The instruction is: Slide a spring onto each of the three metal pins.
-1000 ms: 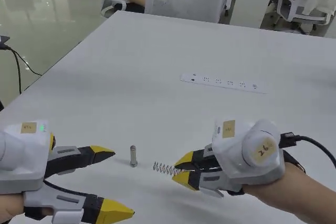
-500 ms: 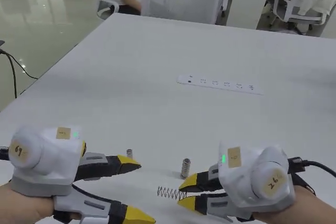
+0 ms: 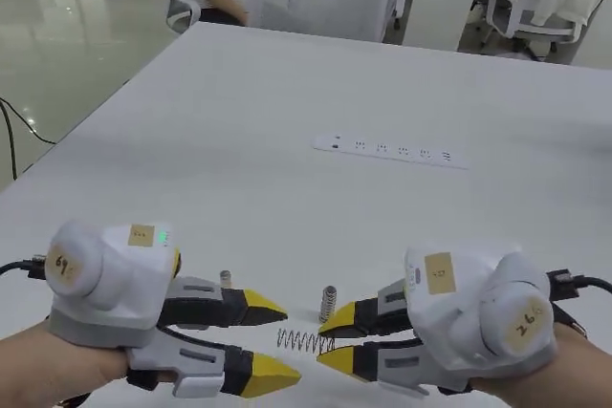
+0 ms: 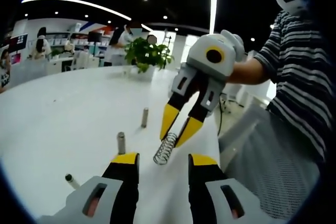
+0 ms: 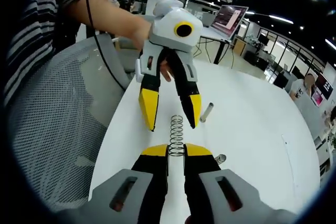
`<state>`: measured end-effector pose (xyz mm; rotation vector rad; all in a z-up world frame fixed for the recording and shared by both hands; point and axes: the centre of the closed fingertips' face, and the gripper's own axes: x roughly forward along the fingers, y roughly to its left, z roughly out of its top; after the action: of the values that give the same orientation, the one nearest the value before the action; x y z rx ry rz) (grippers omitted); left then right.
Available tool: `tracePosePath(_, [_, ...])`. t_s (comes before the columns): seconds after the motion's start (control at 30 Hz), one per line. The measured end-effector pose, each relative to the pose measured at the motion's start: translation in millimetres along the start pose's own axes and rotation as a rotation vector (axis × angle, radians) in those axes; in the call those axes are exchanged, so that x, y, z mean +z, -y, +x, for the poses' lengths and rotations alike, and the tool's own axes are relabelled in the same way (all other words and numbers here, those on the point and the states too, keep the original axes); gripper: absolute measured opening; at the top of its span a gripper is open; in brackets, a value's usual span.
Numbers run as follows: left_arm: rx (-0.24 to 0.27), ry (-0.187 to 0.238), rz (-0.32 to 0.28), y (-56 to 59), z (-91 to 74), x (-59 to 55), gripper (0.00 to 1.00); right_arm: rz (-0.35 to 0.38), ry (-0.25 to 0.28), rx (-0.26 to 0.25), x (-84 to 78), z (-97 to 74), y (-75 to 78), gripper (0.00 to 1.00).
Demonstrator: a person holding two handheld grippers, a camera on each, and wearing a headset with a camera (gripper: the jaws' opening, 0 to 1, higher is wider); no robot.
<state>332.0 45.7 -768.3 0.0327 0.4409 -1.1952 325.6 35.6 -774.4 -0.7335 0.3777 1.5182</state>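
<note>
Head view: right gripper (image 3: pixel 319 346) clamps one spring (image 3: pixel 304 339) end, axis level, free end between wide-open left gripper (image 3: pixel 291 344) jaws.

White left gripper (image 3: pixel 290 343) marked 69, right gripper (image 3: pixel 320 344) marked 26; yellow-tipped black jaws.

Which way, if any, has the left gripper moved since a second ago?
Yes: in the head view the left gripper has moved right. Its upper tip was left of the bare metal pin; now it lies right of it.
</note>
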Motion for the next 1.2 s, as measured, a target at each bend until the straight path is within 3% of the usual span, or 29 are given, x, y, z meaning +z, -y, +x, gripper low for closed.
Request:
tracePosePath(0.43, [-0.041,0.013,0.022,6.0,5.6,3.2,0.05,-0.009,0.009,0.013,1.7,-3.7,-4.1,0.07])
tracePosePath(0.77, [-0.101,0.009,0.032,15.3,10.5,1.2,0.02,-0.004,0.008,0.028,-2.9,-6.9,-8.8,0.08])
tracePosePath(1.2, [-0.177,-0.024,0.049,26.6,20.0,-3.6,0.02,0.078,-0.006,0.048,-20.8,-9.2,-19.9,0.11])
